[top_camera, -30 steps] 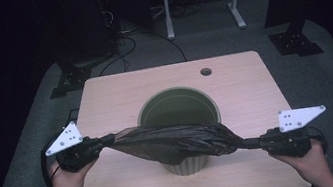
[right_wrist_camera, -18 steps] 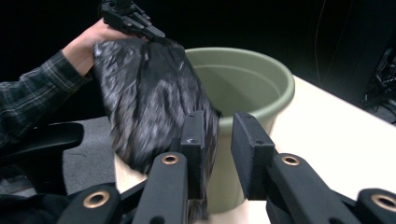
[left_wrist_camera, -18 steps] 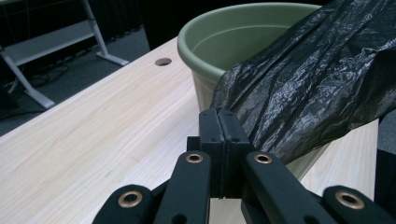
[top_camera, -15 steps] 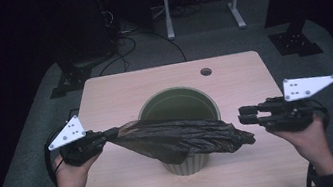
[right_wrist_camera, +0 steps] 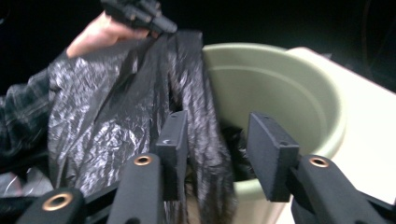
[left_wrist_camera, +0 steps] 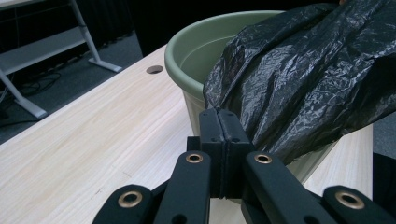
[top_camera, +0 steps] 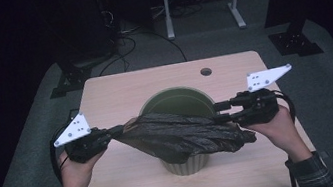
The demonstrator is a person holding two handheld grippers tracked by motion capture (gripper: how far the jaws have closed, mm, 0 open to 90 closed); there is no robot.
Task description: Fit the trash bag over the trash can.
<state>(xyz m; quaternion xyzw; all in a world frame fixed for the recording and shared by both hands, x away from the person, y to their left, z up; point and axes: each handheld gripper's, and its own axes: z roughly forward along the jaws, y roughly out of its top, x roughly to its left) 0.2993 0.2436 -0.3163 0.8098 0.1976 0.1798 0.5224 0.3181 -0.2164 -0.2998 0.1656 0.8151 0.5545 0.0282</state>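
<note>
A pale wooden table (top_camera: 119,96) with fine lengthwise grain, rounded corners and a small round cable hole (top_camera: 206,71) near its far edge stands on grey carpet. Towards the near edge, roughly midway between the left and right edges, sits a round sage-green plastic bin (top_camera: 183,102), smooth-walled, with a thick rolled rim. A black plastic bag (top_camera: 181,132), thin, glossy and heavily crinkled, is stretched in a long band across the near half of the bin's mouth, sagging over the near rim.

The left gripper (top_camera: 114,130), black with a grey three-cornered plate on top, is near the table's left edge; its jaws are pressed flat together, pinching the bag's left end, as the left gripper view shows. The right gripper (top_camera: 223,110) is held above the bin's right rim. Its jaws have just been opening and now stand apart; in the right gripper view a fold of bag hangs in the gap, lying against one pad and clear of the other.

The far half of the table is bare wood, as is a strip along the near edge in front of the bin.
</note>
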